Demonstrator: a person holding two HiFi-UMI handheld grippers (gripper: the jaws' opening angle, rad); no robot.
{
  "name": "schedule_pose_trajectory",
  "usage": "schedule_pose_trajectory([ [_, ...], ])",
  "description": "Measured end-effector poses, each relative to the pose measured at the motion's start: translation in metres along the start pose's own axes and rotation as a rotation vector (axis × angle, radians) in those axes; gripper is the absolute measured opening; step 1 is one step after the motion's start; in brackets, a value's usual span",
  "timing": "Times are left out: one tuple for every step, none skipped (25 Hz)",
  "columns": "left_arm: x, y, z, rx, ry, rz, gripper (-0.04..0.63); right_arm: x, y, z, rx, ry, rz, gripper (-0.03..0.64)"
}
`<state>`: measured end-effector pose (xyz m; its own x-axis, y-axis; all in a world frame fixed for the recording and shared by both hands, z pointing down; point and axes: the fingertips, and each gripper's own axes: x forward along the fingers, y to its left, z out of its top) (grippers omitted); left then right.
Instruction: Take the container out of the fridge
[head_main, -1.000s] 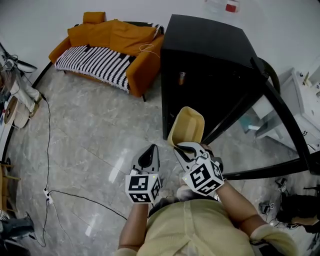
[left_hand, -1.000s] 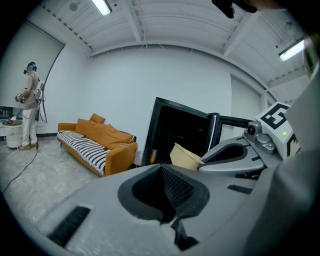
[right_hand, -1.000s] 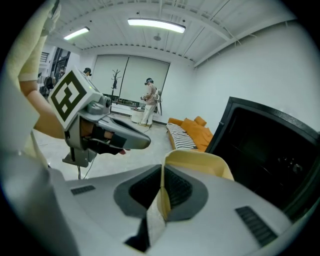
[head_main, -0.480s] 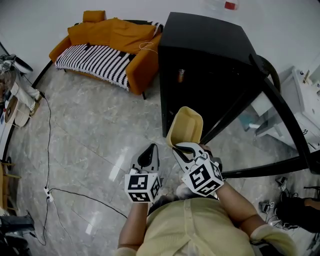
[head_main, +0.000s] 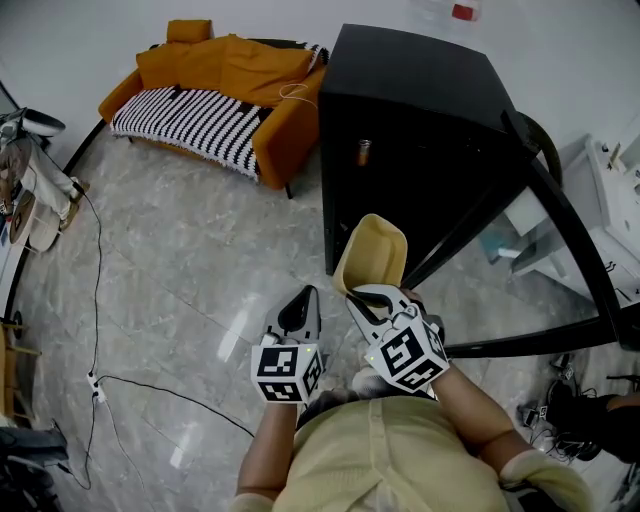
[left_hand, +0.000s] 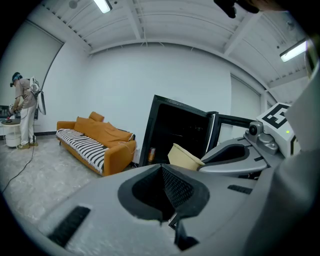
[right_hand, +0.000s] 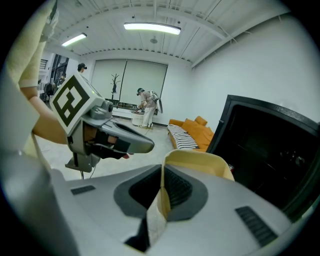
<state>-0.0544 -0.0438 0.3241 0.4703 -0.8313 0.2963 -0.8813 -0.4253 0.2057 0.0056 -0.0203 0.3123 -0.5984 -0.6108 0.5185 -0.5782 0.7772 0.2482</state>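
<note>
Your right gripper (head_main: 364, 293) pinches rim of yellow container (head_main: 375, 255), jaws nearly together. Open fridge (head_main: 420, 120) at 12 o'clock. Your left gripper (head_main: 300, 308) at 9 o'clock, jaws together, empty.

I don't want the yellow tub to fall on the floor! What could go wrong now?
The right gripper pinches only one thin wall of the pale yellow plastic container, so it could slip or tip out onto the grey tiled floor. The shut left gripper hangs beside it, empty, giving no support. The open door of the black fridge stands close on the right; a swing that way might knock the container.
</note>
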Motion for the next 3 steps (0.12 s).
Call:
schedule_pose_trajectory([
  [0.0013, 0.0001, -0.0003, 0.000, 0.001, -0.001, 0.023, 0.0005, -0.0007, -0.0008, 0.001, 0.001, 0.000, 0.037],
  [0.0027, 0.0002, -0.0005, 0.000, 0.001, -0.003, 0.023, 0.0011, -0.0013, -0.0014, 0.003, 0.001, -0.001, 0.037],
  [0.0041, 0.0003, -0.0006, 0.000, 0.002, -0.005, 0.023, 0.0018, -0.0020, -0.0020, 0.004, 0.002, -0.001, 0.037],
])
